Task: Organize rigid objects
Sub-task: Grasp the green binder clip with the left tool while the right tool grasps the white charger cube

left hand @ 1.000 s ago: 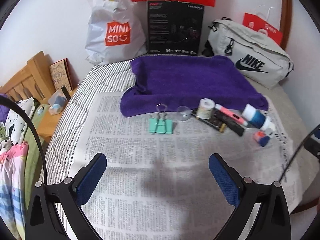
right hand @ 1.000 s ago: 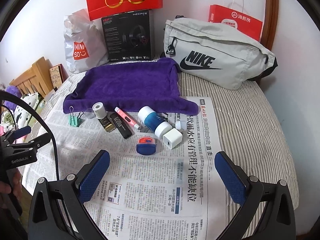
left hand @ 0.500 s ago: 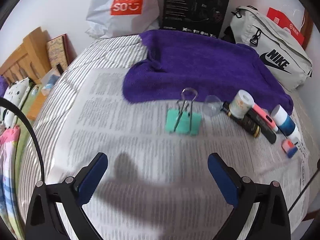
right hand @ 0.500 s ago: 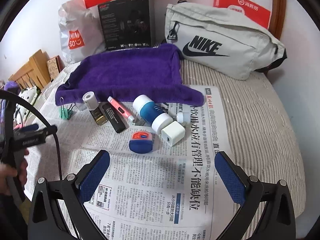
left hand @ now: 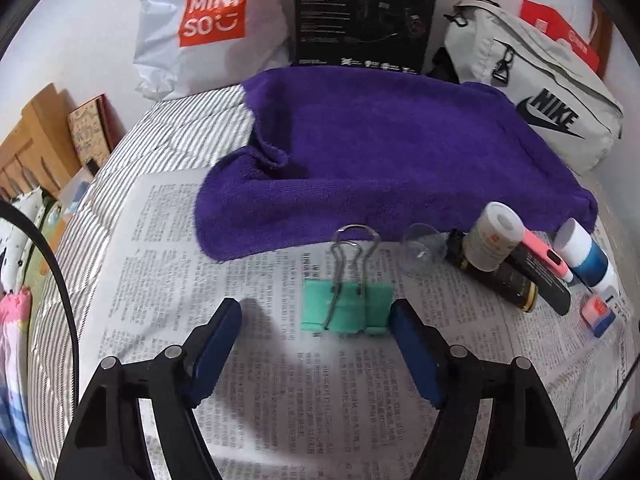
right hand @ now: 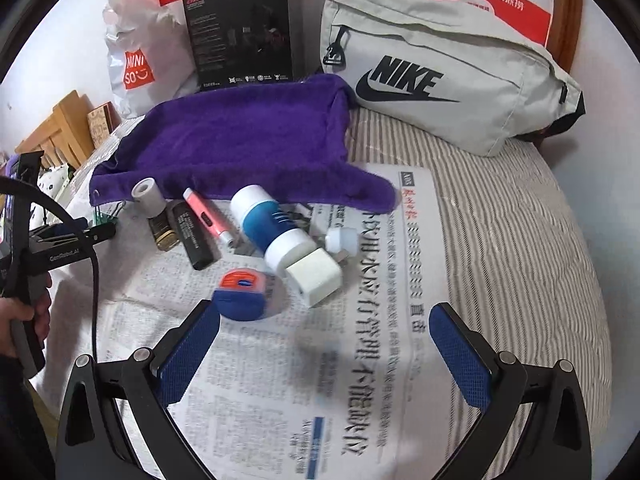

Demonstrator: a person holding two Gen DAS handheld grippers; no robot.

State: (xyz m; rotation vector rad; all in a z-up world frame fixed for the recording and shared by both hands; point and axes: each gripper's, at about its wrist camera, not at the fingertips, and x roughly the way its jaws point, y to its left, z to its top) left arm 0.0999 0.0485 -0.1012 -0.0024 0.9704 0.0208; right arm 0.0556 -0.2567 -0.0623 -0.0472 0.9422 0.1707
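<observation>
A green binder clip [left hand: 347,306] lies on the newspaper [left hand: 248,264], right in front of my open left gripper [left hand: 316,312], its right pad almost touching the clip. A row of small items lies along the purple towel [right hand: 240,136]: a white roll [right hand: 147,195], a dark tube [right hand: 192,232], a pink pen [right hand: 206,218], a blue and white bottle [right hand: 272,228], a white cube charger [right hand: 314,278] and a blue and orange tin [right hand: 240,290]. My right gripper [right hand: 324,326] is open just before the tin and the charger. The left gripper also shows in the right wrist view [right hand: 100,232].
A grey Nike bag [right hand: 444,80], a black headset box [right hand: 244,32], a Miniso bag [left hand: 204,28] and red paper bags stand along the wall behind the towel. The striped bed [right hand: 520,240] drops off at the left, beside wooden furniture [left hand: 28,148].
Both grippers have moved forward and down toward the objects. The left one has closed in on the binder clip and its jaws have narrowed. The right one has neared the tin and charger.
</observation>
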